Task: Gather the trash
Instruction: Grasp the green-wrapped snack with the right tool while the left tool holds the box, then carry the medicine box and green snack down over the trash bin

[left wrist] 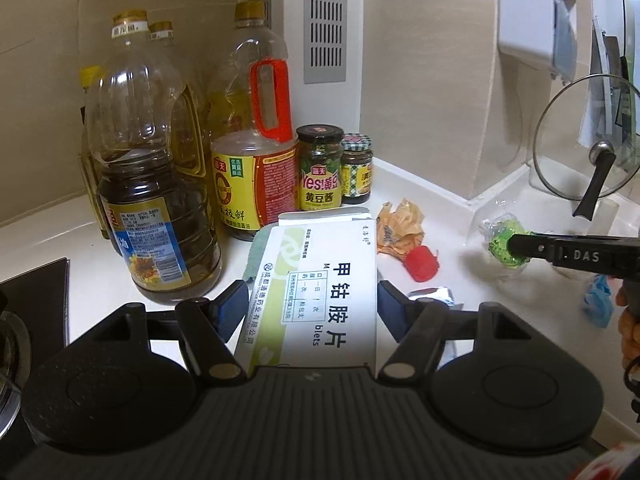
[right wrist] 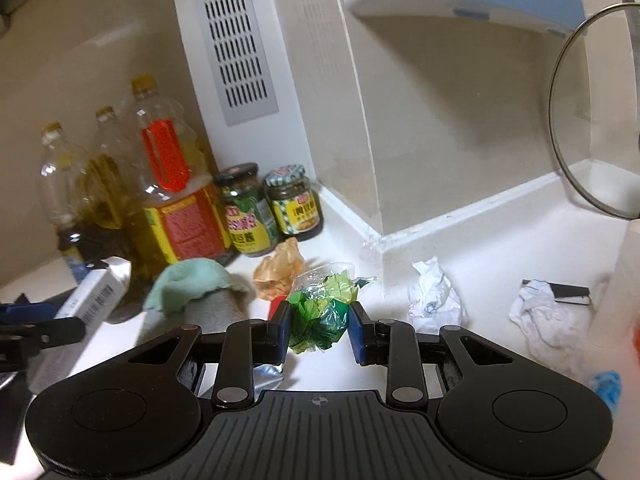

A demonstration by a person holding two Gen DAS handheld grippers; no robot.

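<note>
My left gripper [left wrist: 310, 300] is shut on a white and green medicine box [left wrist: 320, 280], which is gripped by its long sides between the blue pads and held above the white counter [left wrist: 460, 216]. My right gripper [right wrist: 320, 320] is shut on a crumpled green plastic wrapper [right wrist: 320, 308], held just off the counter. In the left wrist view that wrapper [left wrist: 498, 246] shows at the tip of the right gripper [left wrist: 516, 248], which reaches in from the right. Loose on the counter lie an orange wrapper [left wrist: 400, 228], a red cap [left wrist: 420, 266] and a foil piece [left wrist: 434, 294].
Oil bottles [left wrist: 160, 208] and two sauce jars [left wrist: 320, 168] crowd the back left corner. A green cloth [right wrist: 192, 280], crumpled white paper [right wrist: 434, 300], a tissue [right wrist: 548, 316] and a blue scrap [right wrist: 608, 392] lie about. A glass lid [left wrist: 588, 140] leans at right. The stove [left wrist: 32, 292] sits at left.
</note>
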